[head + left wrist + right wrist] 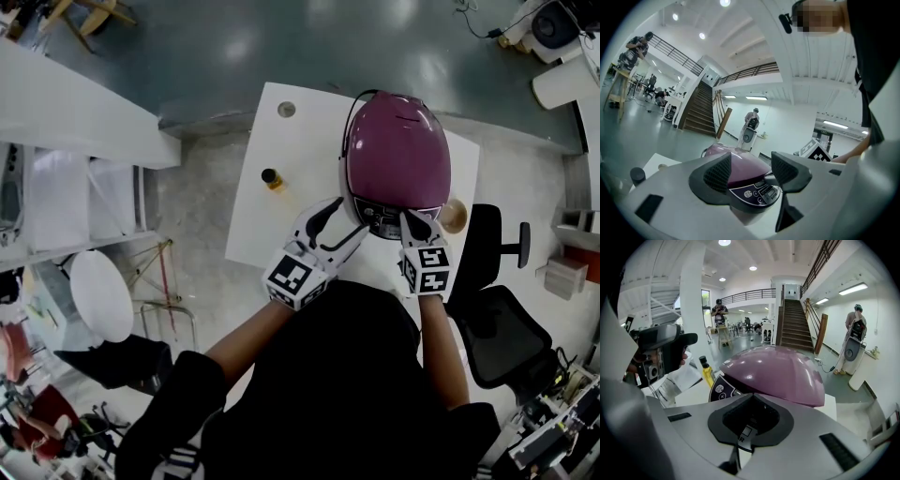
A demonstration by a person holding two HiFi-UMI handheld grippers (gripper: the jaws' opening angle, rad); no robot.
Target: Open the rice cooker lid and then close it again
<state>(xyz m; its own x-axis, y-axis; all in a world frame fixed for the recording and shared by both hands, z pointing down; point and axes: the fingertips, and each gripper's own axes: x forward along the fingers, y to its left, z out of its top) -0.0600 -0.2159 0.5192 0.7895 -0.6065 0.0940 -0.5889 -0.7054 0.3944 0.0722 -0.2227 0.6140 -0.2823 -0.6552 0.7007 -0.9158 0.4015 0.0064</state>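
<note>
Just inside the near edge of the white rectangular worktop (281,202), the left tool (337,227) is held wide open and empty beside the front left of the glossy purple domed rice cooker (394,150). The right tool (412,221) is closed on nothing and angled down at the cooker's front, above its dark control panel (389,221). The lid is seen shut, so opening is judged barely begun; a press on the front catch seems called for. A small yellow bottle (271,178) is seen farther off, toward the left edge.

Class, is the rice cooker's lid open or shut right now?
Shut: the purple lid lies down on the cooker body, with none of the inside showing.
</note>
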